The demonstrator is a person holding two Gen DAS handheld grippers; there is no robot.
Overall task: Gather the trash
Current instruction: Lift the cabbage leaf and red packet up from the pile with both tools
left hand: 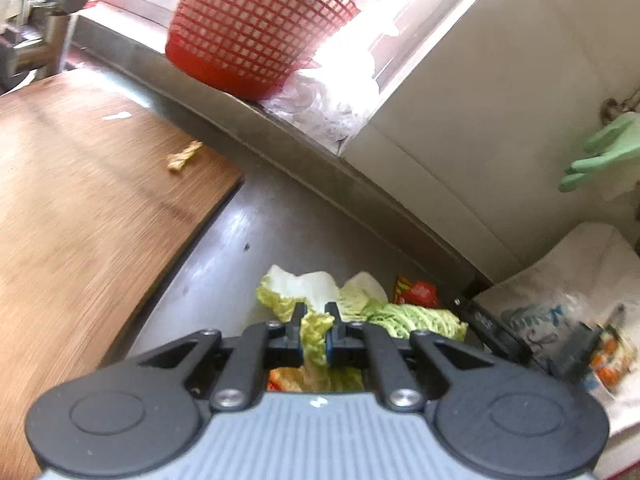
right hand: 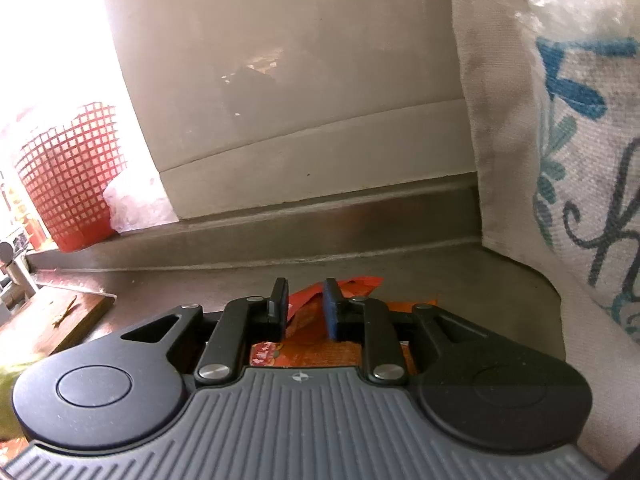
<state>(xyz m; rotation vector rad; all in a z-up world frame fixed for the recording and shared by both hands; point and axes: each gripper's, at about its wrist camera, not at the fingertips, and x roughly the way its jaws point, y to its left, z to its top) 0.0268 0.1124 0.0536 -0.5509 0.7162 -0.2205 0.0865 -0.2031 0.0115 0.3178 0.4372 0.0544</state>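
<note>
Between the fingers of the left claw a strip of cabbage leaf is pinched, above more leaves on the steel surface. Right claw stands narrowly parted around a red snack wrapper, beside a printed cloth bag.

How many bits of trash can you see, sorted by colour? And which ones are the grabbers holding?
Green: 1, the cabbage leaves, pinched by the left gripper.
Red-orange: 1, the snack wrapper, between the fingers of the right gripper, which stand a little apart.
Yellowish: 1, the small scrap lying on the wooden board.
Total: 3
</note>
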